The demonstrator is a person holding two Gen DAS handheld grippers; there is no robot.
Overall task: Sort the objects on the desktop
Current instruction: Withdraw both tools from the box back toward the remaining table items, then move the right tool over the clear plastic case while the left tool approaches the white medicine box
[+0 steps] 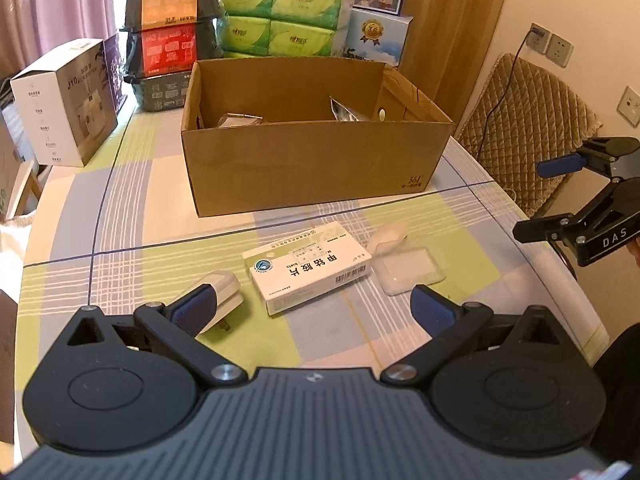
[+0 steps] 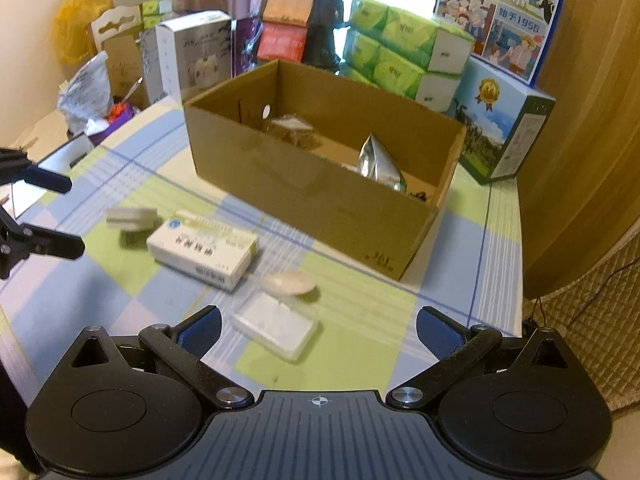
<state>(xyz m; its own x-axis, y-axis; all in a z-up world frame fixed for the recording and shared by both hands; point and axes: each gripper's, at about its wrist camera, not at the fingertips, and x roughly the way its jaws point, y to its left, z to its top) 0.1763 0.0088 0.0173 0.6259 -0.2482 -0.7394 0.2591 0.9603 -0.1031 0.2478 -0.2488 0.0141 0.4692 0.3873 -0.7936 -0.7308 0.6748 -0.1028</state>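
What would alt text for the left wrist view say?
The open left gripper hangs empty over a checked tablecloth, above a white medicine box, a white plug and a clear plastic case. Behind them stands an open cardboard box.

Pink curtains [image 1: 52, 4], checked tablecloth [image 1: 132, 216]

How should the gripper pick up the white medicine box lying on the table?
Grip the medicine box across its two long sides, coming from above with the left gripper. It lies flat, its narrow width looks to fit between the open jaws, and those sides are clear.
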